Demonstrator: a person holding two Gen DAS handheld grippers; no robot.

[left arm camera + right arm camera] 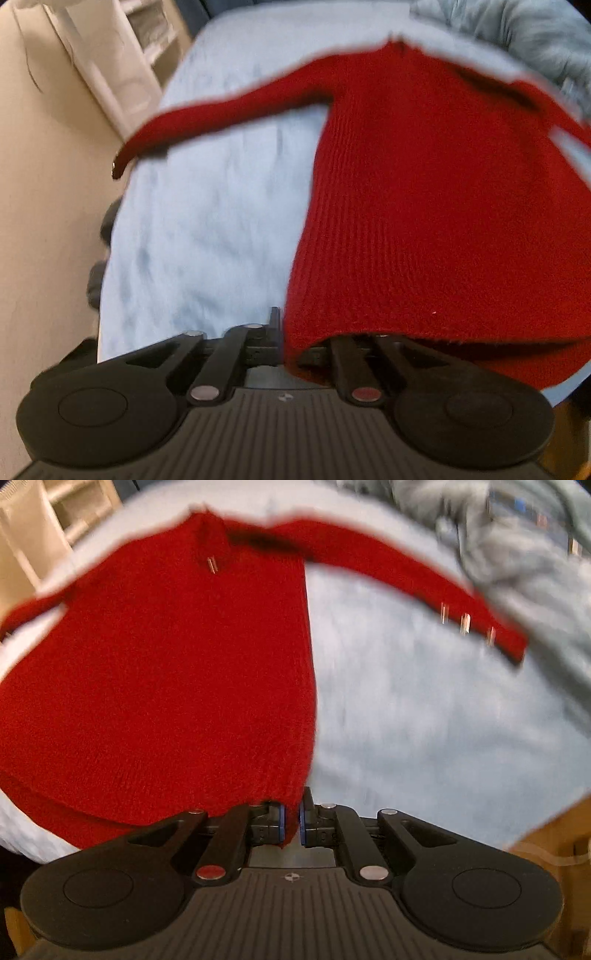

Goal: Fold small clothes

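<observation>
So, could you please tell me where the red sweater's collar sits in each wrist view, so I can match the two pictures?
Left wrist view: the collar is at the top, right of centre, where the left sleeve branches off.
Right wrist view: the collar is at the top, left of centre, above a small metal toggle.
Shared landmark: the pale blue sheet under the sweater.

A bed under a pale blue sheet carried the things. A red knitted sweater lay spread on it, sleeves stretched out sideways, and a grey-blue bundle of cloth sat at the far edge.
</observation>
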